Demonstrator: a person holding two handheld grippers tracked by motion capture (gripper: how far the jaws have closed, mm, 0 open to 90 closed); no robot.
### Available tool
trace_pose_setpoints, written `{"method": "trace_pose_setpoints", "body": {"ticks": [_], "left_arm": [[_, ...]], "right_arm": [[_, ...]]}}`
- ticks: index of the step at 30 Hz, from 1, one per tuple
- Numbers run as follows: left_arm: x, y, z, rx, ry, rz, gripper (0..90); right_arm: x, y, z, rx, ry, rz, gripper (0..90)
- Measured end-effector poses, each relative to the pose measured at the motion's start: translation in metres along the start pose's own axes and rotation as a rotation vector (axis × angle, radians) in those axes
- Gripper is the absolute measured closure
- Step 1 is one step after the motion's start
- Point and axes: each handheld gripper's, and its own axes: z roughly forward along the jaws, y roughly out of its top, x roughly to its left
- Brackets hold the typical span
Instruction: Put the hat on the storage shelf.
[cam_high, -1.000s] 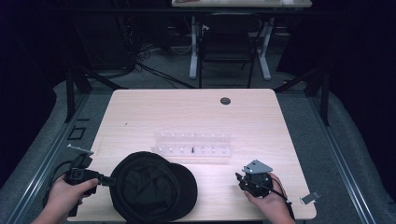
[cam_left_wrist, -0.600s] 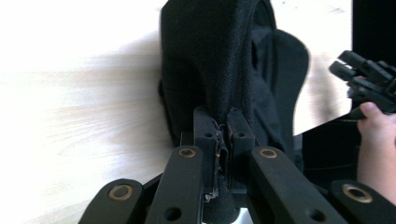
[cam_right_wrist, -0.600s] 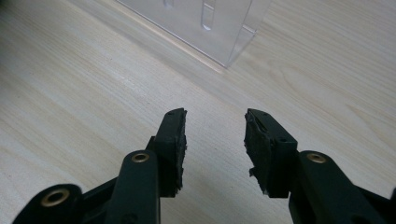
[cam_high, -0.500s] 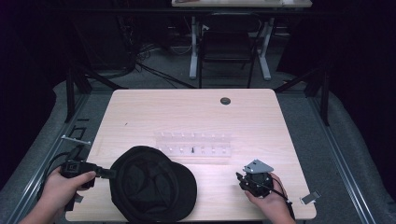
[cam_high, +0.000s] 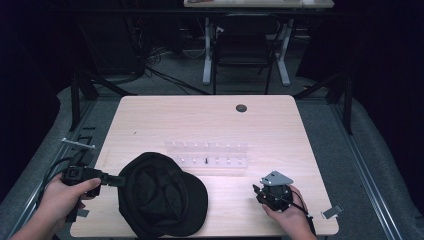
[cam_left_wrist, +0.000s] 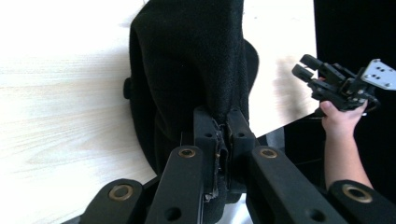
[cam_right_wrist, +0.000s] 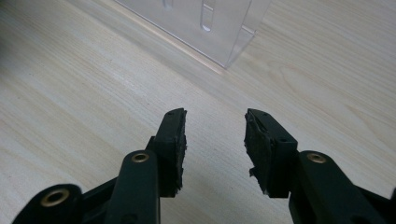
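In the high view, a black cap (cam_high: 162, 200) lies on the near left part of the light wooden surface (cam_high: 200, 122), its edge reaching the near rim. The left claw (cam_high: 119, 180) comes in level from the left and is clamped on the cap's left edge, with the person's left hand (cam_high: 62, 197) behind it off the surface's side. The right claw (cam_high: 257, 192) rests near the right front corner, well apart from the cap, in the right hand (cam_high: 287, 212). A clear plastic rack (cam_high: 207, 155) lies across the middle, just beyond the cap. In the left gripper view, the left claw (cam_left_wrist: 226, 126) pinches a fold of the cap's black fabric (cam_left_wrist: 196, 60) tight between its pads, and the right claw (cam_left_wrist: 306, 65) shows farther off, jaws apart. In the right gripper view, the right claw (cam_right_wrist: 215, 135) stands apart with bare wood between its pads, and a corner of the clear rack (cam_right_wrist: 219, 23) lies ahead of it.
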Motion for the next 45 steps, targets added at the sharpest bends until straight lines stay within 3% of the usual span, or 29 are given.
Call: {"method": "trace_pose_setpoints", "body": {"ticks": [8,35,45], "left_arm": [[-0.009,0.003,-0.008,-0.004,-0.037,0.001,86.4],[-0.032,0.010,-0.021,-0.029,-0.262,-0.029,86.4],[-0.044,0.015,-0.033,-0.070,-0.273,0.000,86.4]], "right_arm": [[0.000,0.000,0.000,0.002,0.000,0.003,58.0],[-0.001,0.000,0.000,-0.002,0.001,0.009,57.6],[-0.001,0.000,0.000,-0.002,0.003,0.009,57.6]]}}
